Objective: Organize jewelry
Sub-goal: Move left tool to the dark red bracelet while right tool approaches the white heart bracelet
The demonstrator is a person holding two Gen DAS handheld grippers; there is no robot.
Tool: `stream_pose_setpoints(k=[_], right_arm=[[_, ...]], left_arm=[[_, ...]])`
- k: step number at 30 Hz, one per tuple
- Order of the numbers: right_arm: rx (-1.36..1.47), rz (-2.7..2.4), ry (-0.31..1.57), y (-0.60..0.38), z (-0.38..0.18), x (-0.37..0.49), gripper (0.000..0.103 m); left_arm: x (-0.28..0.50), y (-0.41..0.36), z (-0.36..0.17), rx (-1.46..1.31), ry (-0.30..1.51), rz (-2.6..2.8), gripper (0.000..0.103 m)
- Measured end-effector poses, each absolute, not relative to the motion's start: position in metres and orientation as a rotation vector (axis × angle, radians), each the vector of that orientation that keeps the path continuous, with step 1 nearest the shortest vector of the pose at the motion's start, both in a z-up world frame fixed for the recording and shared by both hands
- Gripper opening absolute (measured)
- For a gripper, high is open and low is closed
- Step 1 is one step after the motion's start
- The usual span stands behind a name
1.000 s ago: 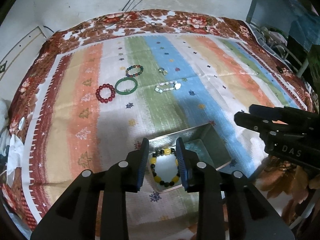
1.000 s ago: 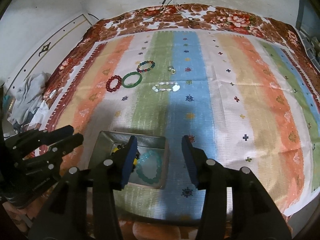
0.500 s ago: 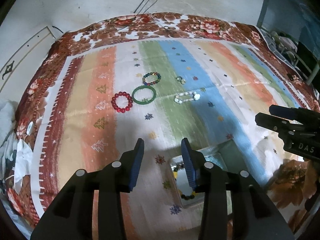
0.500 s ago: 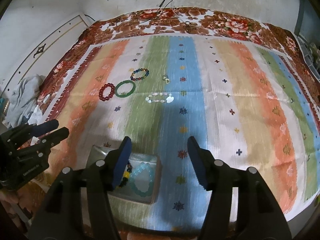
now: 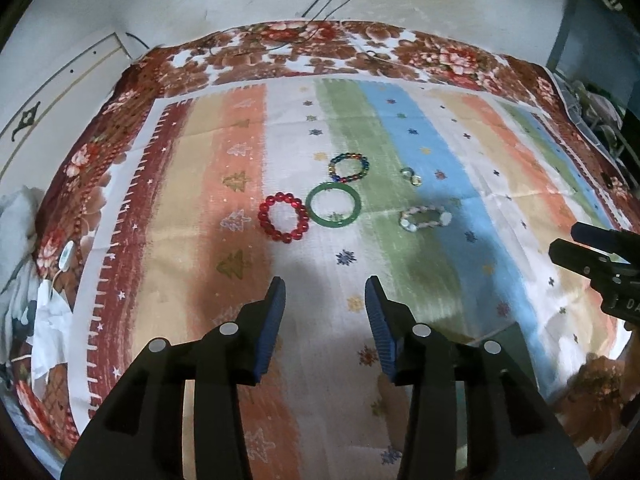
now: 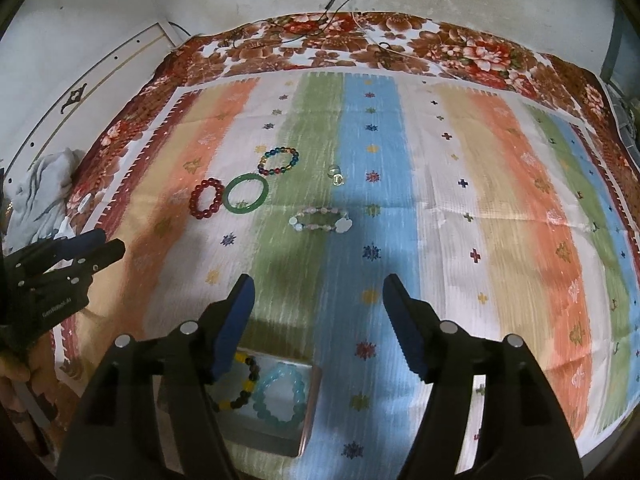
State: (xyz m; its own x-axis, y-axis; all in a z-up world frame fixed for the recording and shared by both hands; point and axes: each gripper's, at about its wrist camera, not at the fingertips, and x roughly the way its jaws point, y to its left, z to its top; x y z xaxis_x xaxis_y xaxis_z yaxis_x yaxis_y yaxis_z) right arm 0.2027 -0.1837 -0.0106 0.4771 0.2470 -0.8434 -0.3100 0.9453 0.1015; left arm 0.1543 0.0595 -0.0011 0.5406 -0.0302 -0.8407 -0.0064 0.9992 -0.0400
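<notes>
Left gripper (image 5: pixel 325 300) hovering above the striped cloth (image 5: pixel 460 200), blue-padded jaws opening with only fabric between them. Toward the cloth's middle, well ahead of the fingertips: a red bead bracelet (image 5: pixel 283 217) just beside a green bangle (image 5: pixel 334 204), a multicoloured bead bracelet (image 5: pixel 348 167) just beyond the bangle, a pale bead bracelet (image 5: pixel 425 218) to their right, a small ring (image 5: pixel 412 176) farther back. Near the cloth's right edge, right gripper (image 5: pixel 576 246) seen side-on, jaws slightly apart.
</notes>
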Motion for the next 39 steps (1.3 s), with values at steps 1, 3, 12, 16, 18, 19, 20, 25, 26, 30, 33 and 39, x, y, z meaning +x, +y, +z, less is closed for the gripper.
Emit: stream_pose_setpoints(k=[1,3,12,16,18,19,20,25,26,30,33,39], right_arm=[[-0.065,0.338,1.026,-0.184,-0.014,0.208,0.067],[-0.058,0.334,1.038,-0.185,-0.019,0.215,0.067],[-0.064,0.327,1.074,-0.18,-0.042,0.249,0.067],[-0.066,0.328,1.089,-0.176,-0.054,0.266,0.067],[-0.067,0.328,1.096,-0.175,-0.059,0.272,0.067],[-0.068,0.327,1.102,-0.174,-0.062,0.276,0.067],[-0.067,0.326,1.106,-0.174,-0.065,0.279,0.067],[-0.066,0.326,1.131,-0.174,-0.081,0.292,0.067],[-0.067,0.324,1.135,-0.174,-0.083,0.295,0.067],[-0.067,0.322,1.151,-0.172,-0.091,0.305,0.067],[-0.067,0.316,1.167,-0.17,-0.096,0.312,0.067],[-0.054,0.312,1.192,-0.169,-0.107,0.325,0.067]], left_arm=[[0.157,0.062,-0.003,-0.043,1.004,-0.011,0.042],[0.164,0.066,-0.008,-0.052,1.015,-0.005,0.042],[0.196,0.09,-0.027,-0.076,1.055,0.028,0.044],[0.213,0.099,-0.037,-0.085,1.074,0.039,0.044],[0.219,0.101,-0.041,-0.091,1.081,0.041,0.044],[0.224,0.103,-0.045,-0.101,1.089,0.039,0.044],[0.227,0.103,-0.047,-0.103,1.094,0.039,0.044],[0.241,0.1,-0.06,-0.093,1.115,0.033,0.044],[0.244,0.1,-0.063,-0.094,1.121,0.032,0.044],[0.255,0.102,-0.071,-0.094,1.137,0.035,0.044],[0.263,0.106,-0.077,-0.108,1.144,0.037,0.044],[0.275,0.111,-0.092,-0.121,1.171,0.045,0.044]])
